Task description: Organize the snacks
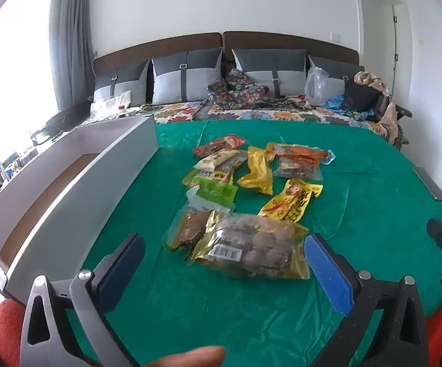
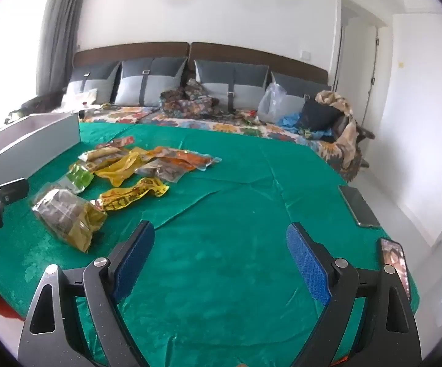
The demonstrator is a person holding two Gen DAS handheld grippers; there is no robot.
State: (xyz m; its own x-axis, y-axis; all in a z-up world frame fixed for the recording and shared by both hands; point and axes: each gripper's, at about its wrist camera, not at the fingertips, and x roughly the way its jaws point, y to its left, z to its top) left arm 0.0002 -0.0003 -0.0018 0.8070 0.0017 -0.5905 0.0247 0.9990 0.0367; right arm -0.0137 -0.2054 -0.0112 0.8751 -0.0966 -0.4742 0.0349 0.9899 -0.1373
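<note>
Hovering with its blue-padded jaws spread wide and empty, the left tool [image 1: 224, 253] frames the large clear packet [image 1: 251, 244] at lower centre of the left wrist view; the packet lies on the green cloth [image 1: 358, 183] directly ahead of the tool, its long axis running left to right across the gap, so the jaws would probably have to close over its short ends or turn to take it across its width. The other snack packets [image 1: 251, 168] lie scattered in a loose heap further up the frame, some overlapping, and the white box [image 1: 77, 183], likely their destination, stands at the left with its open top visible. In the right wrist view the right tool [image 2: 221, 253] is likewise spread apart and holds nothing, over bare cloth, with the snacks up and to its left, so the left one is clearly nearer. A phone [image 2: 358, 206] lies at the cloth's right edge. Print on the packets is unreadable, the box's near end is cut off by the frame, and how many packets sit beneath others is hard to tell.
</note>
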